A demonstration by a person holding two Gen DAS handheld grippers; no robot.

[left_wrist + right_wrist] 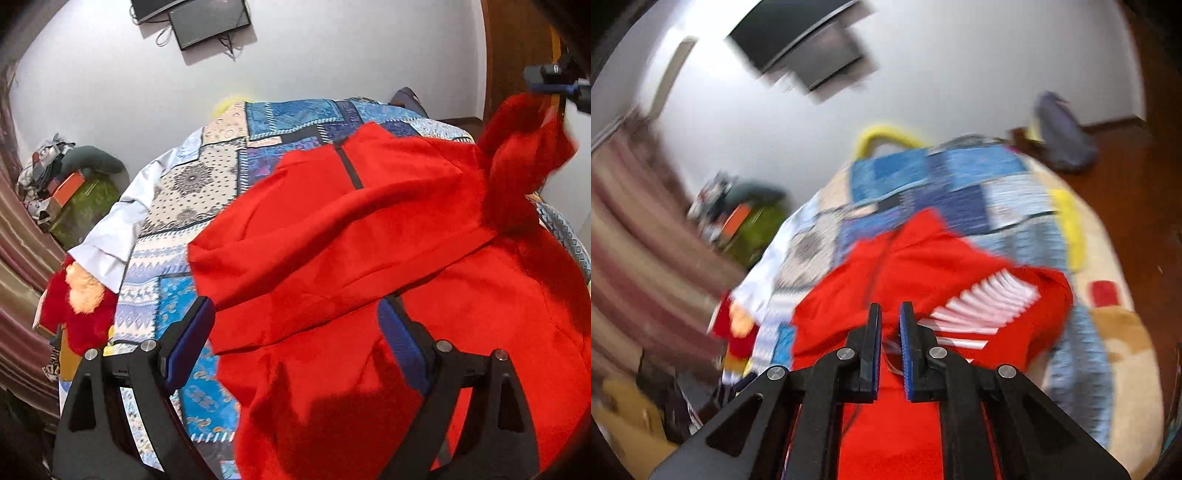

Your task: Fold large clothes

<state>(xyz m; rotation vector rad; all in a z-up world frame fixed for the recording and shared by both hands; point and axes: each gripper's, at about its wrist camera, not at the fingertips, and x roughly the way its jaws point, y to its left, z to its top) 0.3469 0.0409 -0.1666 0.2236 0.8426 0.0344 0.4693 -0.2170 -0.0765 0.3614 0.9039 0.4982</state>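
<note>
A large red jacket [343,221] with a black zipper lies partly folded on the patterned blue bedspread [221,170]. My left gripper [295,310] is open just above the jacket's near edge, its blue pads wide apart and empty. My right gripper [890,314] is nearly shut, pinching red fabric of the jacket [916,266] and holding it lifted. In the left wrist view the right gripper [554,79] shows at the upper right with a bunch of red cloth hanging from it. The right wrist view is motion-blurred.
A white garment [122,229] lies at the bed's left edge beside a red and orange plush item [79,295]. Clutter and a green box [85,206] sit by the wall. A striped curtain [22,243] hangs at left. A screen [207,22] is on the wall.
</note>
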